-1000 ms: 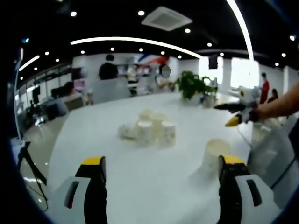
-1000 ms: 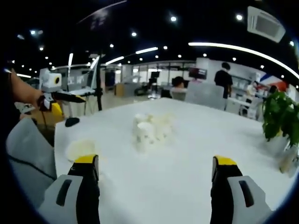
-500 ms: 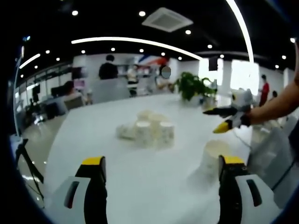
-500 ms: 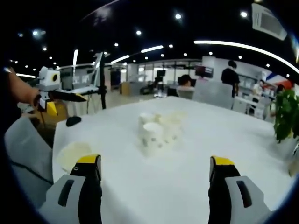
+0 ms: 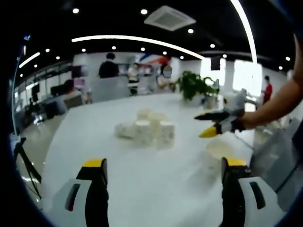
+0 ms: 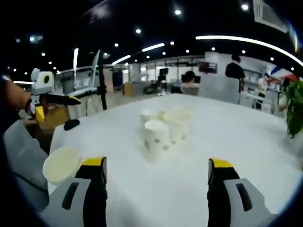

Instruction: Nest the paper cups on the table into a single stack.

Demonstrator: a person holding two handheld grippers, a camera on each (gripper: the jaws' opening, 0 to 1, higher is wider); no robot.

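We see the large white table (image 5: pixel 94 142) from two near edges: the left gripper view faces the cluster of white paper cups (image 5: pixel 147 131) from one side, the right gripper view (image 6: pixel 163 130) from the other, both beyond open jaws.

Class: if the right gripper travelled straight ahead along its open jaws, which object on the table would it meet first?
Probably the nearest upright paper cup at the front of the cup cluster, roughly centred ahead of the right gripper; depth is uncertain. The lone cup lies off to the left.
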